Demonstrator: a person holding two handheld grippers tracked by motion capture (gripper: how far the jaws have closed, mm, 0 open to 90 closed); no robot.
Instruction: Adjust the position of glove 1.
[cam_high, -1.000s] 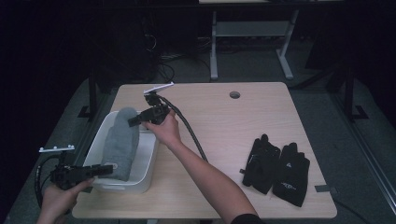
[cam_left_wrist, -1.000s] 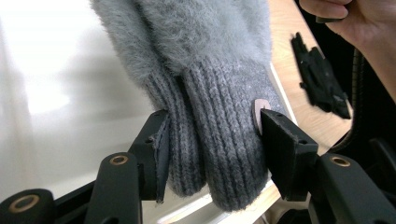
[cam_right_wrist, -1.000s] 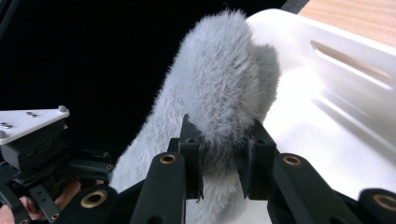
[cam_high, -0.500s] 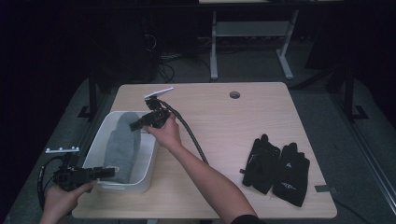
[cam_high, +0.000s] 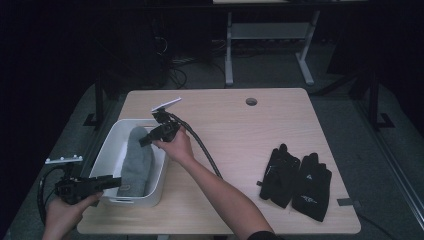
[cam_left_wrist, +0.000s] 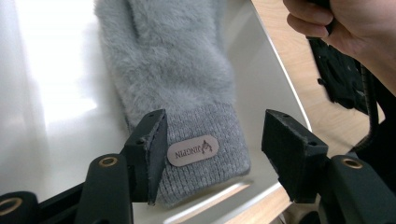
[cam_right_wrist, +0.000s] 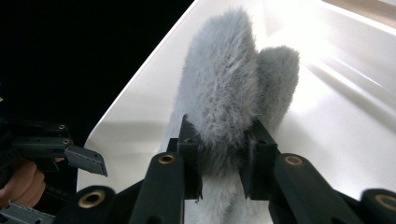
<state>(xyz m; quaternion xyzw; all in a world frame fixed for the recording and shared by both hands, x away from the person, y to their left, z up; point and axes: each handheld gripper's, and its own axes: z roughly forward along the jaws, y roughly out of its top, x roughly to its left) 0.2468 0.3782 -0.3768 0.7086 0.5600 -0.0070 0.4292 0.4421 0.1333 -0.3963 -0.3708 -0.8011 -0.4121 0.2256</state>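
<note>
The right hand-held gripper (cam_right_wrist: 219, 154) pinches the grey glove (cam_right_wrist: 229, 93) lying in the white tub (cam_high: 112, 145); the left hand-held gripper (cam_left_wrist: 212, 154) gapes around its cuff.

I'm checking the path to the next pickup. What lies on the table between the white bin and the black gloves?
In the high view, the right forearm and its gripper's cable cross between white bin and black gloves.

Table (cam_high: 235, 125) centre free; black gloves (cam_high: 295, 180) block right.

One grey mitten (cam_high: 137, 160), one white bin (cam_high: 116, 150), two black gloves (cam_high: 296, 177), two grippers (cam_high: 146, 140)
</note>
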